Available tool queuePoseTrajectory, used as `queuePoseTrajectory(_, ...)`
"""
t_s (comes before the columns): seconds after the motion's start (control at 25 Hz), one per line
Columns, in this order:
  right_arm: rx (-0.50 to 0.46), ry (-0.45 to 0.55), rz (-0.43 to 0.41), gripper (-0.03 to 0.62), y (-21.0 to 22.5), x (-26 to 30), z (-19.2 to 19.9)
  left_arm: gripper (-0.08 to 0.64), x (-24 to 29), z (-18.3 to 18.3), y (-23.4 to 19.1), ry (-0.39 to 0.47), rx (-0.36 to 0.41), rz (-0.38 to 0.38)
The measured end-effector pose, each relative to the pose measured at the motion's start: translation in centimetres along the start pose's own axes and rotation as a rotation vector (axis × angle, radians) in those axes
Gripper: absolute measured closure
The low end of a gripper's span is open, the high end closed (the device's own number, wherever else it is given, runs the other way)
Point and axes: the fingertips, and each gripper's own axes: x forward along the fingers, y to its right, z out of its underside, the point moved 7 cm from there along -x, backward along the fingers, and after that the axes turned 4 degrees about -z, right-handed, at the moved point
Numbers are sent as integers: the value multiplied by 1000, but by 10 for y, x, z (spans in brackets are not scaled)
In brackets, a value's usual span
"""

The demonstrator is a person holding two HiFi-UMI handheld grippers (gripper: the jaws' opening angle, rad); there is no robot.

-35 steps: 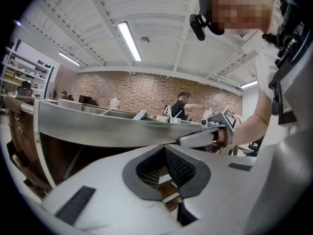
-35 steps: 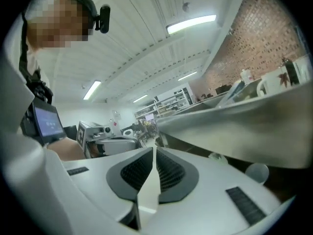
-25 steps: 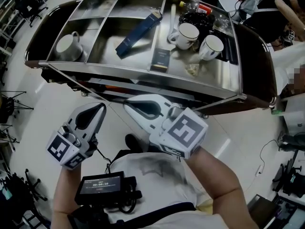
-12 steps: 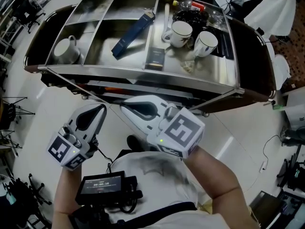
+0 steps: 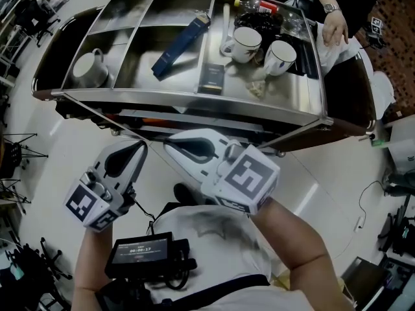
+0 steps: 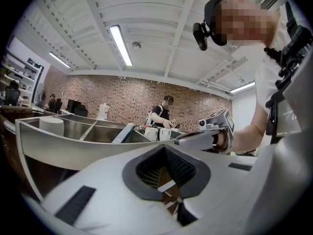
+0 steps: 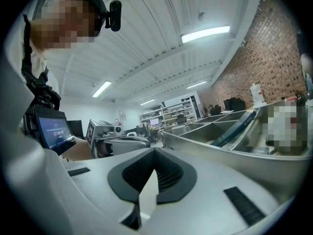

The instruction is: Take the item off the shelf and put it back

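A steel shelf cart (image 5: 194, 103) with several compartments stands in front of me. In it lie a long blue box (image 5: 183, 36), a small dark box (image 5: 211, 78), a white cup (image 5: 87, 65) at the left and two white mugs (image 5: 245, 44) (image 5: 280, 57). My left gripper (image 5: 139, 146) and right gripper (image 5: 170, 144) hang side by side below the cart's near rim, both shut with nothing in them. The left gripper view shows its closed jaws (image 6: 164, 147), the blue box (image 6: 123, 131) and the right gripper (image 6: 210, 136). The right gripper view shows its closed jaws (image 7: 154, 152) and the blue box (image 7: 234, 126).
A person's hand (image 5: 336, 24) with a wristwatch rests at the cart's far right corner. Dark clutter (image 5: 262, 19) fills the back right compartment. A small screen unit (image 5: 142, 254) hangs at my chest. Office chairs and stands (image 5: 26, 141) ring the white floor.
Both grippers have stayed almost still. A person's hand has appeared at the cart's far right corner, where a white cloth was before.
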Motion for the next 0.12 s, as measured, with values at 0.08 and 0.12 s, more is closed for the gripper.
queuePoseTrajectory(0.08, -1, -2, -4, 589, 0, 1, 0, 560, 0, -1, -1, 0, 1, 1)
queuePoseTrajectory(0.12, 2, -7, -7, 589, -1, 1, 0, 560, 1, -1, -1, 1, 1, 1)
